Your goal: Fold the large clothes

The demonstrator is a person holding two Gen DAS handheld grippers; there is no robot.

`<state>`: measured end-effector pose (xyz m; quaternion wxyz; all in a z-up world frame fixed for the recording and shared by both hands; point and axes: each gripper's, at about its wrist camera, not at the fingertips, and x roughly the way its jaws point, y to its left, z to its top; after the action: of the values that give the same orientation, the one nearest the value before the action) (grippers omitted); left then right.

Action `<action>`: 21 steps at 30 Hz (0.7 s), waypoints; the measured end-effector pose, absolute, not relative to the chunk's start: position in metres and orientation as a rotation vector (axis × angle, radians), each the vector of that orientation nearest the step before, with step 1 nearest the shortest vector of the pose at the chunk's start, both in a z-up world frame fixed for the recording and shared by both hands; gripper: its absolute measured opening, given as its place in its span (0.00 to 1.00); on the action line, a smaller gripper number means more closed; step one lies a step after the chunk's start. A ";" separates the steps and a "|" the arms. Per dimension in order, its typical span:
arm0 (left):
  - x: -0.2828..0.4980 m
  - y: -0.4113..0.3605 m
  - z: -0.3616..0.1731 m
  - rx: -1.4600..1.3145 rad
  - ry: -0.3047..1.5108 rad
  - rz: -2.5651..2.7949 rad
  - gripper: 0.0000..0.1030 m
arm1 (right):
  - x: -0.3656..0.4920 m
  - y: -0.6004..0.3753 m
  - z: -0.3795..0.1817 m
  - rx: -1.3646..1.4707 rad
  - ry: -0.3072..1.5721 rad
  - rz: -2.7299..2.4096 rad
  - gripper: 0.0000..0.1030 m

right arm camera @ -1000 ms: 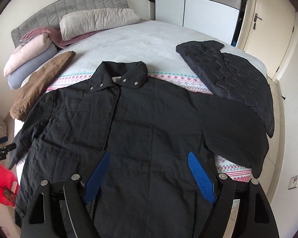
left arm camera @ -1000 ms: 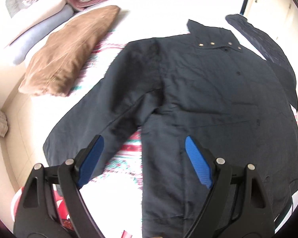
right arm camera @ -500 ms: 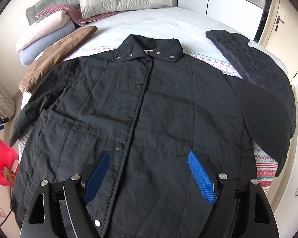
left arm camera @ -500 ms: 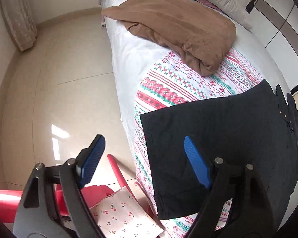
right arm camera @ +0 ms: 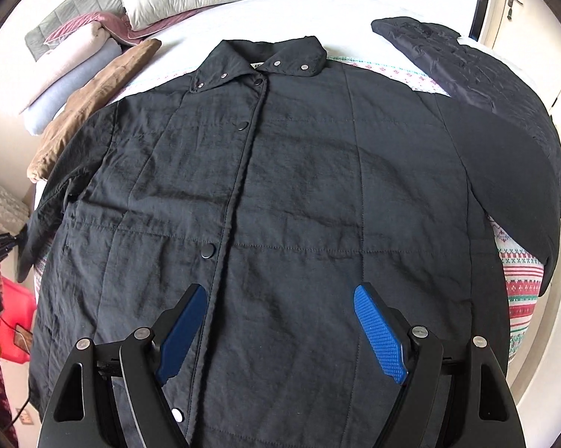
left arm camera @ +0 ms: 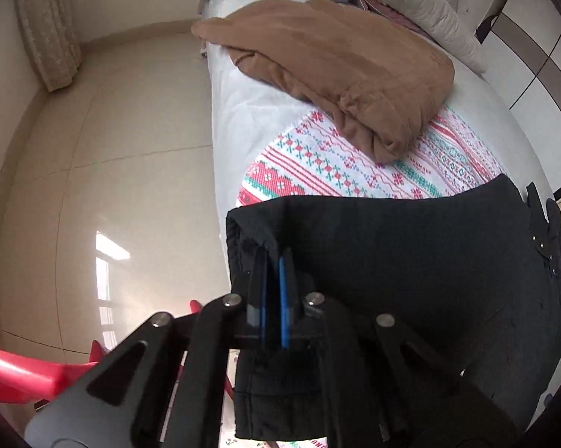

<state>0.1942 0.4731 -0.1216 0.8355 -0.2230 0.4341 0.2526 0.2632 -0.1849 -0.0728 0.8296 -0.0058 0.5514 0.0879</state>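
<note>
A large black quilted jacket [right arm camera: 280,186] lies face up and buttoned on the bed, collar toward the pillows. My right gripper [right arm camera: 280,332] is open and empty, hovering above the jacket's lower front. In the left wrist view, my left gripper [left arm camera: 273,261] is shut on the cuff of the jacket's sleeve [left arm camera: 258,231] at the bed's side edge; the black sleeve [left arm camera: 411,261] runs away to the right. In the right wrist view that sleeve end [right arm camera: 38,231] hangs at the far left, by the other tool.
A folded brown garment [left arm camera: 336,67] and stacked pillows [right arm camera: 75,71] lie near the headboard. A second dark quilted garment [right arm camera: 467,67] lies at the right of the bed. A patterned red-and-white cover [left arm camera: 355,164] lies under the jacket. A red object [left arm camera: 27,373] stands on the tiled floor.
My left gripper has moved in to the sleeve end and shut on its cuff. The right gripper has come lower and closer over the jacket's front, still open.
</note>
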 end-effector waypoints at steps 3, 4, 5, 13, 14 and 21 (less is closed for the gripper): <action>0.193 0.466 -0.068 -0.321 0.676 0.642 0.06 | 0.263 -0.189 -0.072 -0.027 1.166 0.174 0.80; 0.203 0.465 -0.064 -0.275 0.673 0.665 0.06 | 0.265 -0.190 -0.072 -0.026 1.168 0.171 0.80; 0.217 0.466 -0.064 -0.238 0.690 0.683 0.06 | 0.266 -0.192 -0.072 -0.021 1.169 0.167 0.80; 0.262 0.427 -0.056 -0.086 0.705 0.763 0.48 | 0.266 -0.206 -0.073 -0.001 1.156 0.159 0.80; 0.264 0.408 -0.052 -0.082 0.702 0.697 0.54 | 0.269 -0.207 -0.073 -0.008 1.159 0.149 0.80; 0.313 0.249 -0.069 -0.015 0.806 0.172 0.72 | 0.320 -0.212 -0.076 -0.011 1.074 0.105 0.80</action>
<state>0.3130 0.2494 -0.0689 0.9163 -0.0075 0.3915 0.0834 0.3199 -0.2122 -0.0760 0.8580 -0.0051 0.5112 0.0501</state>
